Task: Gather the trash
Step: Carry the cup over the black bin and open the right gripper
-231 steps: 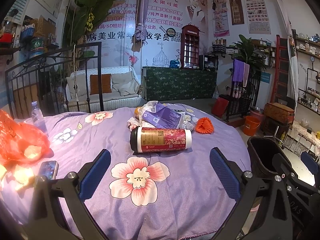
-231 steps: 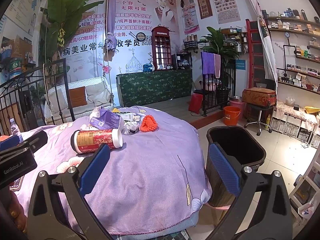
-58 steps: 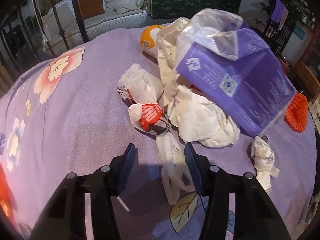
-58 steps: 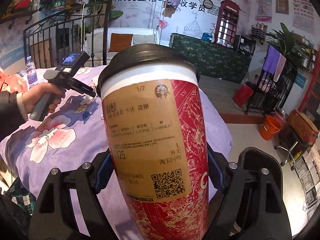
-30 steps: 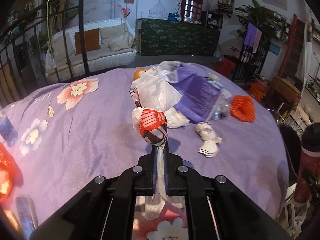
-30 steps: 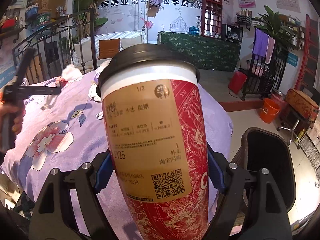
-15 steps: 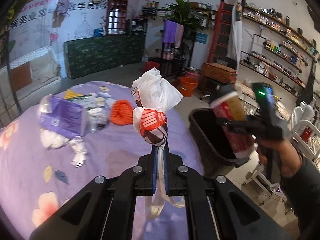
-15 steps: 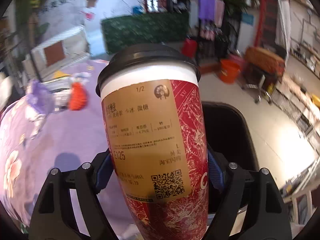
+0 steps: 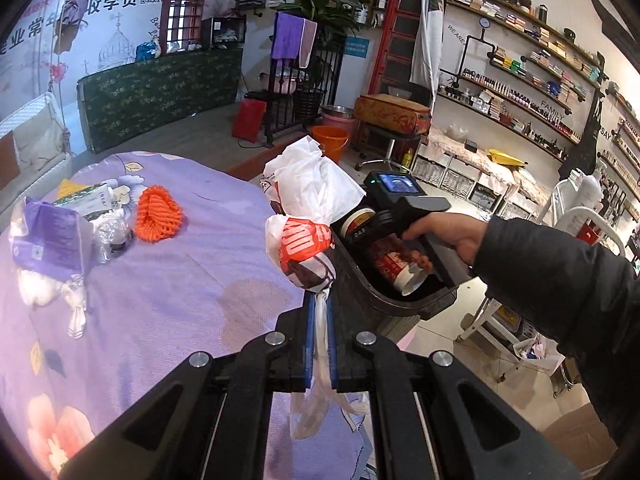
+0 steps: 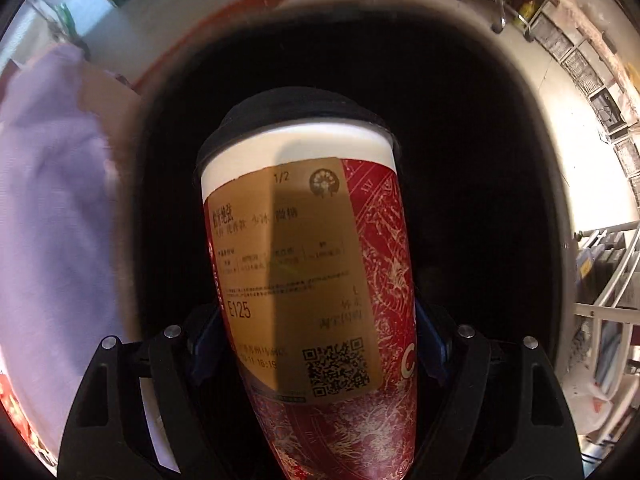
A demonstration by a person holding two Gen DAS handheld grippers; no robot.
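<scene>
Cup over the bin, bag waiting its turn

Our right claw (image 10: 316, 344) was clamped on the red paper cup (image 10: 308, 280), lid down inside the black bin (image 10: 480, 128); we judged it best to part the pads only there. Our left claw (image 9: 319, 336) was pinched together on the knotted plastic bag (image 9: 308, 204), near the bin's rim, right of the purple tabletop (image 9: 168, 280).

The left gripper (image 9: 319, 312) pinches a knotted white plastic bag with red print (image 9: 306, 216) above the purple floral tablecloth (image 9: 168, 280). Beside it, a hand (image 9: 448, 236) holds the right gripper (image 9: 390, 248), which clasps a red paper cup (image 9: 394, 262) inside the black waste bin (image 9: 400, 300).
</scene>
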